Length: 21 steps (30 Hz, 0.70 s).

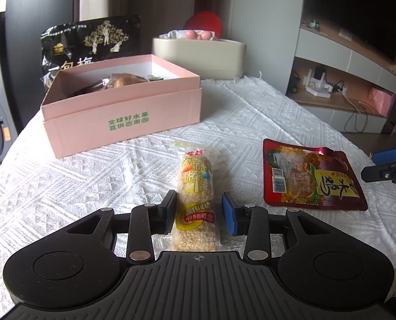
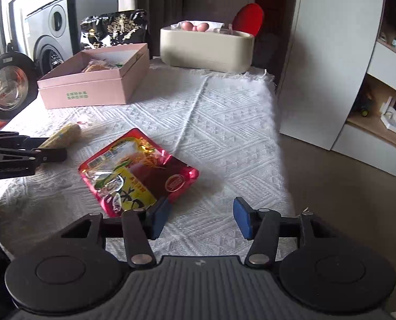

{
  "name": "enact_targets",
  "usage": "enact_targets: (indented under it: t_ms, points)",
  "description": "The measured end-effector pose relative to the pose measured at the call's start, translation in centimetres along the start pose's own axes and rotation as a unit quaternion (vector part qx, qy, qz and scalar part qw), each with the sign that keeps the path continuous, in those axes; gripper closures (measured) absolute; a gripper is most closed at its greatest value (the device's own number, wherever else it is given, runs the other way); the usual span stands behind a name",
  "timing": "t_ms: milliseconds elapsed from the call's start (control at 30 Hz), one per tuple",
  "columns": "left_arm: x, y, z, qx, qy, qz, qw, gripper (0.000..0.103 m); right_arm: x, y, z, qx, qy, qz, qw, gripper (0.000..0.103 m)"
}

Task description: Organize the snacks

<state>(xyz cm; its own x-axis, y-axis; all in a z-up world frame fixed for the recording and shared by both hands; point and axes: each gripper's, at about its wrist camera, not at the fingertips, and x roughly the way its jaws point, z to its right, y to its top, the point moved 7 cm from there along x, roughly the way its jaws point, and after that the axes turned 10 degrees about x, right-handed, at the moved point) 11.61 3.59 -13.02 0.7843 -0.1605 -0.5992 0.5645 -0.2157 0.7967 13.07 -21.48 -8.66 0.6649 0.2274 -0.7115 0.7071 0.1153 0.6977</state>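
A clear-wrapped rice-puff bar (image 1: 195, 194) lies on the white cloth between the fingers of my left gripper (image 1: 200, 213). The jaws stand open around it, a small gap showing on the right side. A red foil snack pouch (image 1: 310, 176) lies flat to its right. In the right wrist view that pouch (image 2: 139, 170) lies just ahead and left of my right gripper (image 2: 202, 220), which is open and empty above the cloth. A pink open box (image 1: 123, 112) holding several wrapped snacks stands at the back left; it also shows in the right wrist view (image 2: 96, 85).
A black snack bag (image 1: 91, 42) leans behind the pink box. A beige tub (image 1: 200, 56) with pink eggs stands at the back. The table's right edge (image 2: 280, 144) drops to the floor. A shelf unit (image 1: 344, 80) is at the right, a washing machine (image 2: 51, 32) at the left.
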Motion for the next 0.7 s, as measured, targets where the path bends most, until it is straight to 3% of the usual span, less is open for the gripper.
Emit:
enact_targets:
  t_ms: [100,233,300,400,433,500,700]
  points:
    - [0.0,0.0,0.0,-0.002,-0.001,0.000,1.0000,0.062,0.9,-0.7,-0.9,0.001,0.019,-0.017,1.000,0.050]
    - [-0.1,-0.1,0.0,-0.005,-0.002,0.001,1.0000,0.062,0.2,-1.3,-3.9,-0.011,0.107,-0.027,0.994,0.050]
    - [-0.1,0.0,0.0,-0.007,-0.004,0.002,1.0000,0.062,-0.8,-1.0,-4.8,-0.030,0.125,-0.014,0.992,0.048]
    - [-0.1,0.0,-0.2,-0.011,-0.005,0.003,0.9999,0.062,-2.1,0.3,-5.8,-0.076,0.117,0.031,0.990,0.023]
    - [-0.1,0.0,-0.2,-0.012,-0.005,0.003,0.9999,0.062,-2.1,0.9,-6.0,-0.087,0.110,0.045,0.989,0.020]
    - [-0.1,0.0,-0.2,-0.011,-0.005,0.003,0.9999,0.062,-1.4,1.9,-6.3,-0.096,0.105,0.056,0.988,0.018]
    - [-0.2,-0.1,-0.3,-0.020,-0.006,0.004,0.9998,0.062,4.1,2.9,-7.9,-0.131,0.101,0.017,0.986,0.017]
